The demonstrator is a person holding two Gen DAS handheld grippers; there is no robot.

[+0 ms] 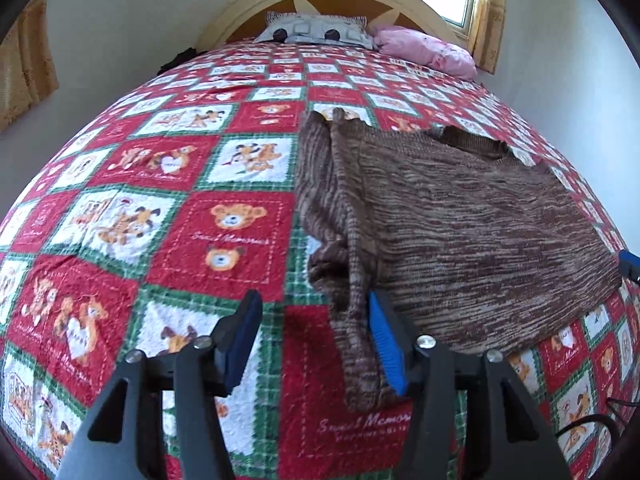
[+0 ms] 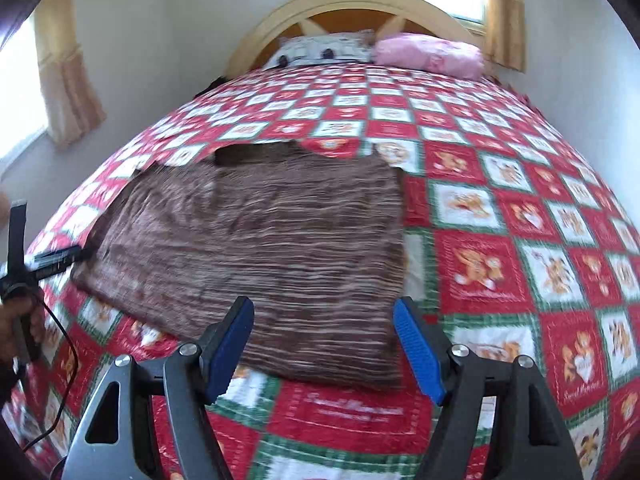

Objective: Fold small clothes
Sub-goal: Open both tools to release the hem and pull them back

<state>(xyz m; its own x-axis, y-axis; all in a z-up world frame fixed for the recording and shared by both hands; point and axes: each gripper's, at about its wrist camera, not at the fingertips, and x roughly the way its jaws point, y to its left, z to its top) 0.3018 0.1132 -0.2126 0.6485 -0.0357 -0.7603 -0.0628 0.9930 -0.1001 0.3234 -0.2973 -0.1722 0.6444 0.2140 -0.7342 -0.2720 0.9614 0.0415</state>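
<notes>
While the brown knit sweater (image 1: 460,224) lies flat on the bedspread (image 1: 160,200), my left claw (image 1: 314,344) gapes empty beside its sleeve and my right claw (image 2: 324,348) gapes empty over its hem.

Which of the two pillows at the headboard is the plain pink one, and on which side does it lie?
The pink pillow lies to the right, below the window. The other pillow, left of it, is grey-white and patterned with dark round spots.
</notes>
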